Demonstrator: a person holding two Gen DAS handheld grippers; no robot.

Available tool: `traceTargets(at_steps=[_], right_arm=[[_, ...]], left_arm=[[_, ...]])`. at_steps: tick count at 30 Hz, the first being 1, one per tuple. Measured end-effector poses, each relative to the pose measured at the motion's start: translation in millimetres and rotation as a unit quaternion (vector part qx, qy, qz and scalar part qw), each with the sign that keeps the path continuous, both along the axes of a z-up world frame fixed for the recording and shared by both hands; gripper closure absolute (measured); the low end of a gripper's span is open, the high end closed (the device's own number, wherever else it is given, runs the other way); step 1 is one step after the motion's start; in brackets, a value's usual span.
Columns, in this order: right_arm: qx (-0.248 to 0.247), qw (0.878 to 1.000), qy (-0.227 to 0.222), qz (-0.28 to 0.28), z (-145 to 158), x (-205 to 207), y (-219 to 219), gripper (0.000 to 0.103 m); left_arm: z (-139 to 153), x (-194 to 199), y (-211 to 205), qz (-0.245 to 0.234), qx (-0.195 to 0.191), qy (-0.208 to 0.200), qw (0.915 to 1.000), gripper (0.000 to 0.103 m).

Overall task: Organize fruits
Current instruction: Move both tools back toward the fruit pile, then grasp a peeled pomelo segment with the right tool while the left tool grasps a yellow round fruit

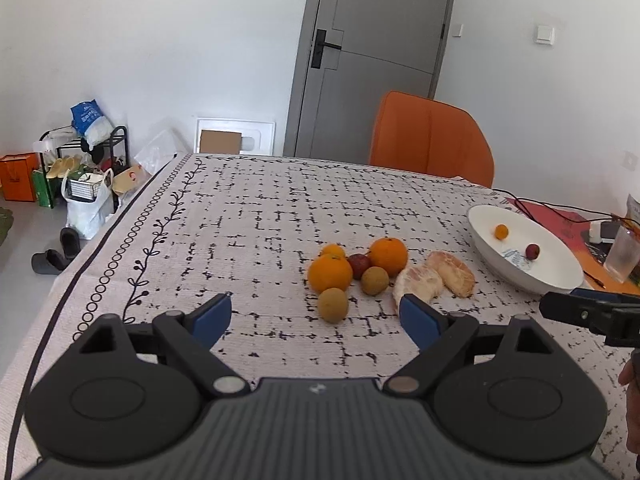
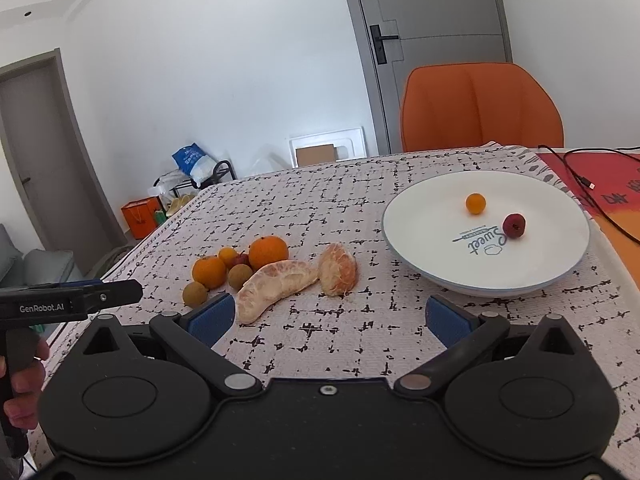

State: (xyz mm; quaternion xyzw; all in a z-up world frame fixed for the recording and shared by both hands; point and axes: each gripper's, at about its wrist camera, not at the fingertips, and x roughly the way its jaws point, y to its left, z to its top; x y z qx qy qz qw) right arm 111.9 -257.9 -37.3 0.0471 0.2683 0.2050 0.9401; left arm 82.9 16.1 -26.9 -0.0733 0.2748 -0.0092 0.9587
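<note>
Both grippers, left gripper (image 1: 316, 316) and right gripper (image 2: 328, 316), are hovering with jaws spread, empty; fruit pile (image 1: 352, 272) is lying ahead on the tablecloth (image 1: 240, 220) (red fruit (image 1: 359, 265) half hidden), plate (image 2: 424, 256) beyond.

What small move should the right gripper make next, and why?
Probably ease forward and slightly left over the long peeled citrus piece. The right gripper is open and empty, that piece lies nearest its fingers, and the white plate already holds two small fruits.

White walls, grey door (image 1: 372, 52), orange chair (image 2: 480, 108), cluttered rack (image 1: 92, 160).
</note>
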Motion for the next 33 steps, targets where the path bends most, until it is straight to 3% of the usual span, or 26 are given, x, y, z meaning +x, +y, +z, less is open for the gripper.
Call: traceTargets(at_steps=[3,5,13,17,24,33], right_arm=[[-0.007,1.000,-0.006,0.006,-2,4,4,0.005],[-0.014,1.000,-0.003,0.011,-4,8,8,0.015],[-0.037,0.999,0.002,0.024,-10,21,21,0.035],[-0.045,0.999,0.013,0.023,-16,32,23,0.047],[-0.054,0.998,0.029,0.020,-24,48,27,0.053],[-0.073,0.997,0.033,0.021,-26,66,33,0.055]], left_arm=[[-3,3,5,0.005,-0.013,0.001,0.9999,0.015],[-4,4,7,0.009,-0.011,0.000,0.9999,0.017],[-13,17,15,0.026,-0.027,0.008,0.9993,0.041],[-17,25,14,0.015,-0.033,0.018,0.9992,0.048],[-23,39,7,-0.002,-0.040,0.032,0.9987,0.059],[-29,54,-1,-0.014,-0.045,0.046,0.9979,0.067]])
